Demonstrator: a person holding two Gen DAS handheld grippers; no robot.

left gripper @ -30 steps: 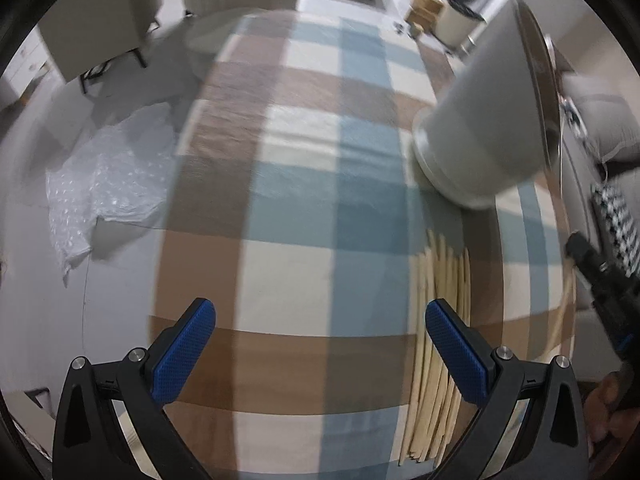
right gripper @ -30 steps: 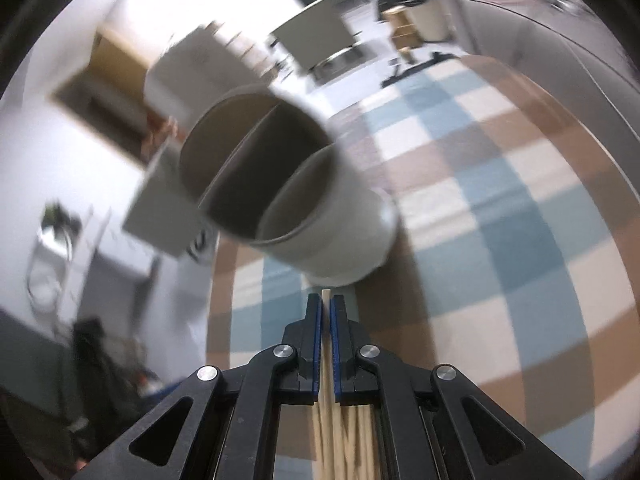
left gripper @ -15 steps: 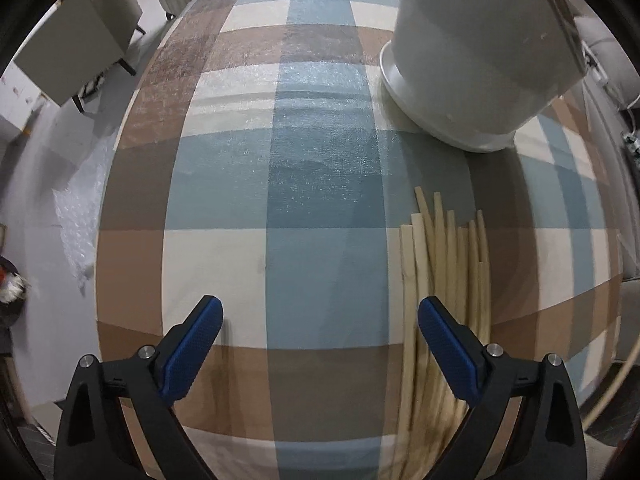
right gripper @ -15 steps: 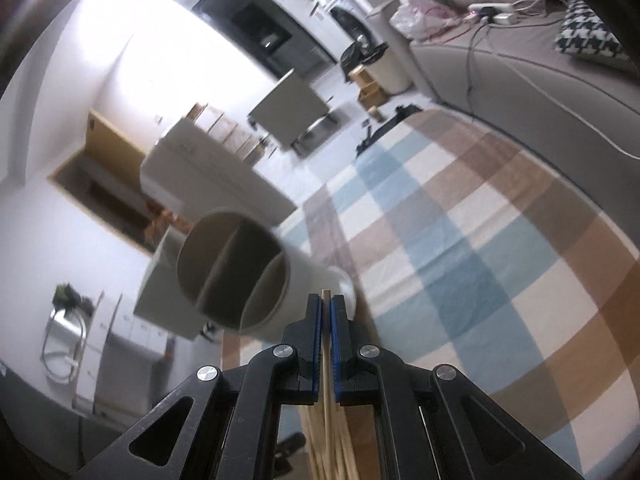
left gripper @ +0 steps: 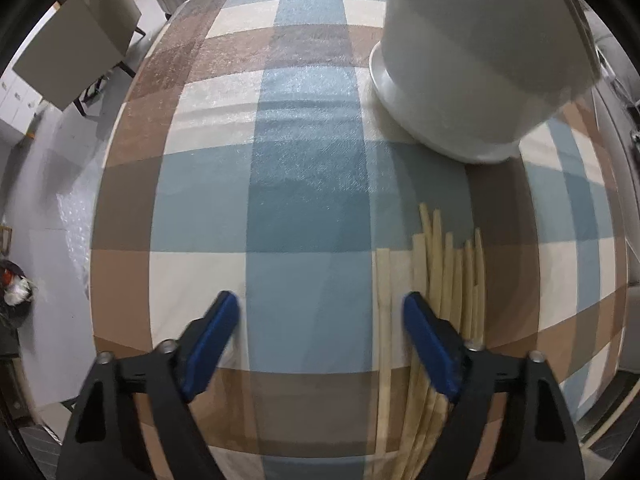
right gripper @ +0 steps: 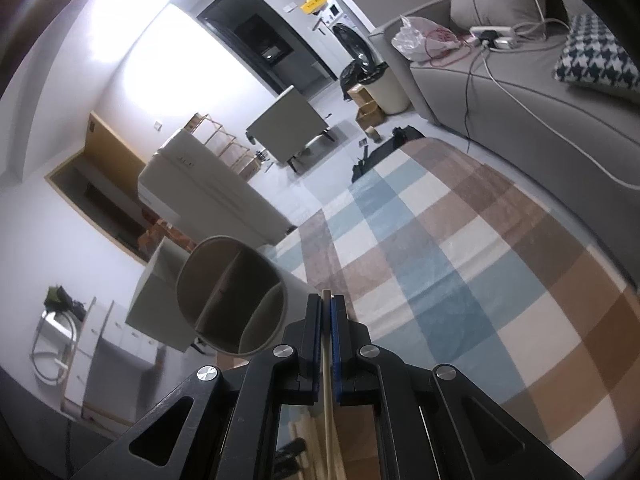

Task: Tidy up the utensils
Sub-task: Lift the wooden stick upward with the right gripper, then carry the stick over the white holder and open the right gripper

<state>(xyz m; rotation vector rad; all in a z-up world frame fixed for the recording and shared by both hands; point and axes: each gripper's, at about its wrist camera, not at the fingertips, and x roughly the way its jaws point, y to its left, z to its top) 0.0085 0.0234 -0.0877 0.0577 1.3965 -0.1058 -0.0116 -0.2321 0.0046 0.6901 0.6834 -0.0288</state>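
Note:
Several pale wooden chopsticks (left gripper: 448,288) lie side by side on the checked tablecloth (left gripper: 304,184). My left gripper (left gripper: 320,320) is open low over the cloth; one separate chopstick (left gripper: 383,320) lies between its fingers, close to the right one. A white round utensil holder (left gripper: 472,64) stands beyond the chopsticks. In the right wrist view its divided mouth (right gripper: 232,296) shows at lower left. My right gripper (right gripper: 326,312) is shut on one chopstick (right gripper: 327,360), held above the table beside the holder.
The table edge curves on the left, with grey floor, a chair (left gripper: 76,48) and bubble wrap (left gripper: 72,216) below it. A grey sofa (right gripper: 540,92) with cables runs along the table's far side in the right wrist view.
My left gripper has moved forward and down toward the chopsticks and its fingers have narrowed. My right gripper has risen with its chopstick; the holder now sits lower and smaller in its view.

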